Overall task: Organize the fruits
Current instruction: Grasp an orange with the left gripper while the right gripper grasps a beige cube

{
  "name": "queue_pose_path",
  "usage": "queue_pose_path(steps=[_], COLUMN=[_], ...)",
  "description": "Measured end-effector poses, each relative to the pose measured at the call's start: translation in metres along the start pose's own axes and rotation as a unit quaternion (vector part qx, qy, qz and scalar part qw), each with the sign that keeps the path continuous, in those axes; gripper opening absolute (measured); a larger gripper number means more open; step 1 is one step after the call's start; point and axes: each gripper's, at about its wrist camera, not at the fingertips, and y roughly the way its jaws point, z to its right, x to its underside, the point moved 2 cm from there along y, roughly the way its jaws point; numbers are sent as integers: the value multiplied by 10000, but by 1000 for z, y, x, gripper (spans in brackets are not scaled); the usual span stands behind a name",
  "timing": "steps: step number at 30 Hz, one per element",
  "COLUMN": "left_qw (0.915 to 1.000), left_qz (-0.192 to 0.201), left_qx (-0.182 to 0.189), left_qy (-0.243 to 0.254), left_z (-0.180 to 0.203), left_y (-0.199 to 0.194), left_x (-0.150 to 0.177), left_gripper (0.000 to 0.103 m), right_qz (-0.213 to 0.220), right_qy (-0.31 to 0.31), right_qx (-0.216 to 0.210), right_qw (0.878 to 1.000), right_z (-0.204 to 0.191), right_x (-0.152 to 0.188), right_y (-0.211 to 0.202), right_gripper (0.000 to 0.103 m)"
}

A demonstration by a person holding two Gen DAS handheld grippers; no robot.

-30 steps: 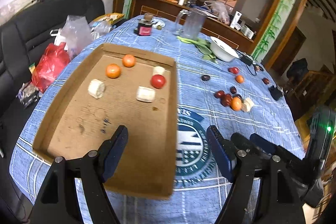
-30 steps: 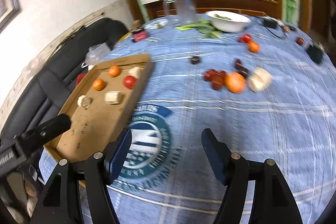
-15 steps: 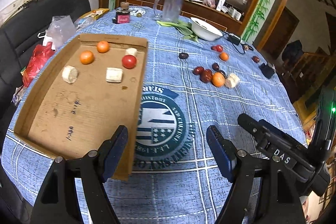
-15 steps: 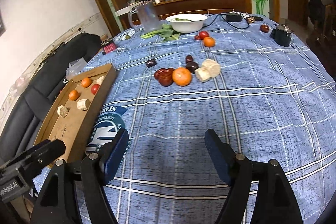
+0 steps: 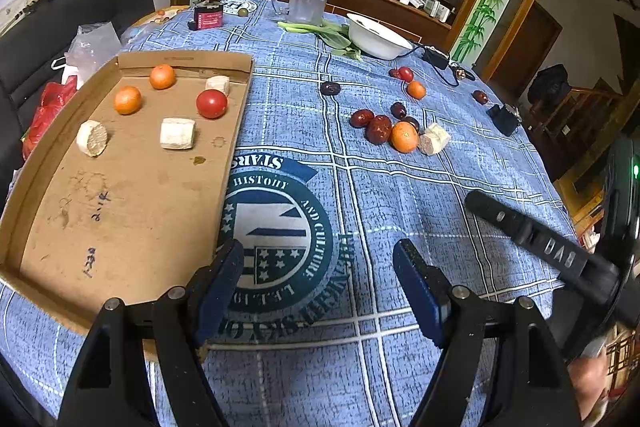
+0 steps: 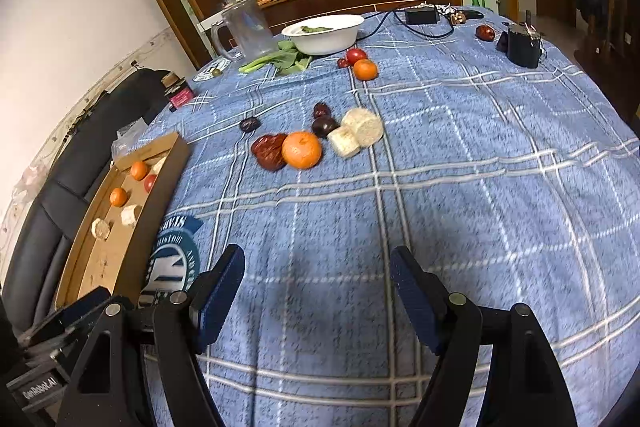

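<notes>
Cardboard first: the shallow brown cardboard tray sits at the left of the worktop, which is covered in a blue plaid cloth, and it already has two small orange mandarins, a red tomato and three pale cut chunks parked at its far end. The tray hangs close to the worktop's near-left edge, so a clumsy drop or a bump on its thin wall could probably shove it off or send the round stuff rolling around inside. The left tool hovers right by the tray's near right corner with its jaws apart and nothing between them, so clipping that wall looks like the easy mistake on that side. Moving right, the leftover pile is the tricky bit: a bigger orange mandarin is jammed up against wrinkly dark red dates, a dark plum-like fruit and two more pale chunks, all touching or nearly. Going for one will likely nudge its neighbours, and the round ones could roll on the cloth. The right tool is also spread wide and empty, well short of that pile. Further back there's another tomato and mandarin pair just beside a white bowl, plus a stray date near a black gadget and a cable, so reaching over there risks snagging something.
</notes>
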Motion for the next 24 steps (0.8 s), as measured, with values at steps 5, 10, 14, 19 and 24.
queue_pose_path(steps=[5,10,14,19,24], left_qw=[10000,9998,9996,9991,9984], left_qz=[-58,-26,-110,-209,-204], left_qx=[15,-109,-99,15,196], left_qy=[5,153,225,373,486], left_z=[-1,3,9,22,37], left_y=[13,21,33,47,59], left_x=[-9,-20,-26,-33,-44], left_gripper=[76,76,76,76,76], right_qz=[-139,-85,-132,-255,-179], right_qy=[-286,-444,-535,-648,-541], right_qx=[191,319,255,241,193], right_qw=[9993,9985,9982,9973,9982], right_z=[5,15,15,11,17], right_x=[-33,-55,-62,-66,-73], right_y=[20,50,69,89,98], right_gripper=[79,78,49,49,49])
